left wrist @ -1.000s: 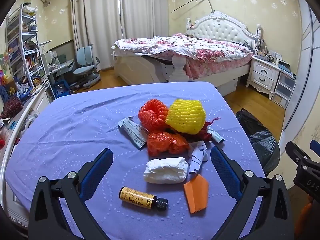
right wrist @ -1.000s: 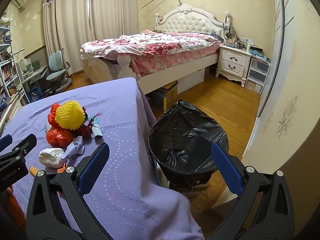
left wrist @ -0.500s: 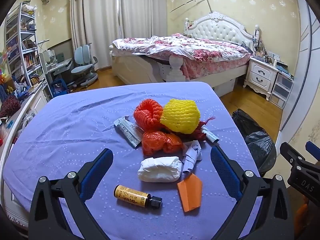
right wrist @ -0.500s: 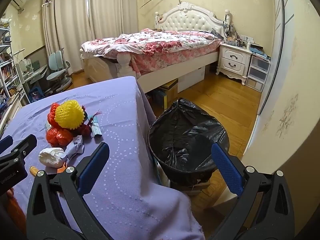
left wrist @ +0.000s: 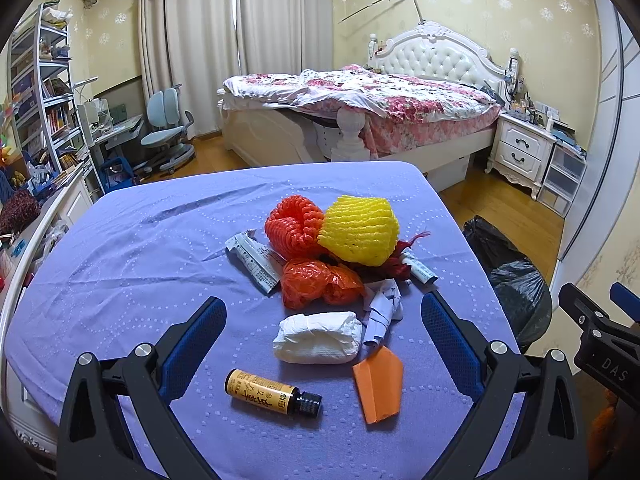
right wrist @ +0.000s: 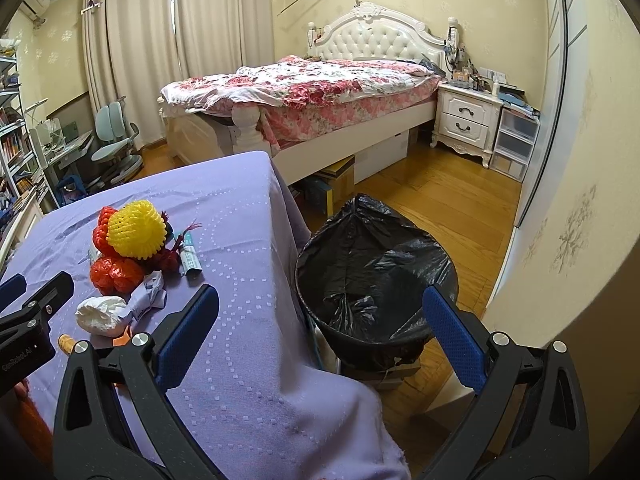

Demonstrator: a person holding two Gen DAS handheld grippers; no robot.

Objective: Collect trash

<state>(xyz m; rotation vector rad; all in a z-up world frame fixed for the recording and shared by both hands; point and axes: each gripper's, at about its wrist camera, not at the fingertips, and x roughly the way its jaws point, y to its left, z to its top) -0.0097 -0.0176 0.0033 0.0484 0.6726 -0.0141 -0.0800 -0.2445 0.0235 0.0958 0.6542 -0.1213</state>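
Both grippers, left (left wrist: 322, 322) and right (right wrist: 320, 324), hang spread wide holding nothing, the black-lined bin (right wrist: 376, 276) sits just beside the purple table (left wrist: 140, 248), trash pile (left wrist: 340, 264) on the table.

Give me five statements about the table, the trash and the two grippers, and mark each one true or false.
1. The left gripper is open and holds nothing. True.
2. The small bottle stands upright. False: it lies on its side on the purple tablecloth.
3. The bin with the black bag stands on the floor beside the table. True.
4. The yellow foam net already lies in the bin. False: it sits on the table, against the orange foam net.
5. The right gripper is shut on the white wad. False: it is open and empty, and the wad lies on the cloth.
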